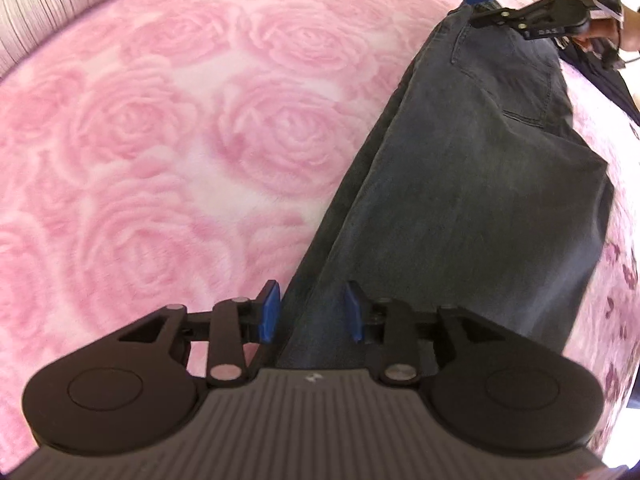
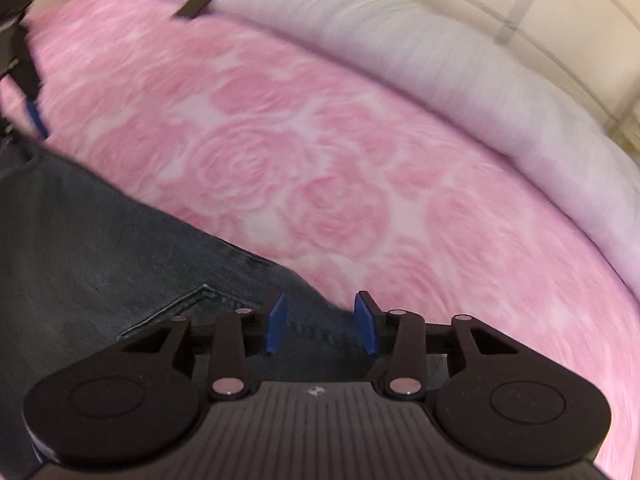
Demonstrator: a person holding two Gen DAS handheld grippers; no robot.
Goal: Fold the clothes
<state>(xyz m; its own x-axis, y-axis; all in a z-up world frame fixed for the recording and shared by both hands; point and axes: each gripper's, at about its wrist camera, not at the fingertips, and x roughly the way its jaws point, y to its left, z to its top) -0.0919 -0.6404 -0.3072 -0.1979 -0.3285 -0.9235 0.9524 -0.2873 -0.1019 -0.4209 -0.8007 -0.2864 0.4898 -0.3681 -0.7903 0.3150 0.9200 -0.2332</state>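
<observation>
Both grippers, left (image 1: 313, 312) and right (image 2: 322, 324), jaws released, straddling jeans (image 1: 460, 168) on pink rose blanket (image 1: 180, 140); white pillow (image 2: 460, 60) beyond.

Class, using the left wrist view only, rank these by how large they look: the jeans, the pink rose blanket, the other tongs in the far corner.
1. Pink rose blanket, fills most of the view.
2. Jeans.
3. Right tongs, smallest, though distance from the camera shrinks them.

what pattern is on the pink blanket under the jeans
Large pink roses on the plush pink blanket, clearest in the left wrist view, beside the dark blue denim jeans.
</observation>
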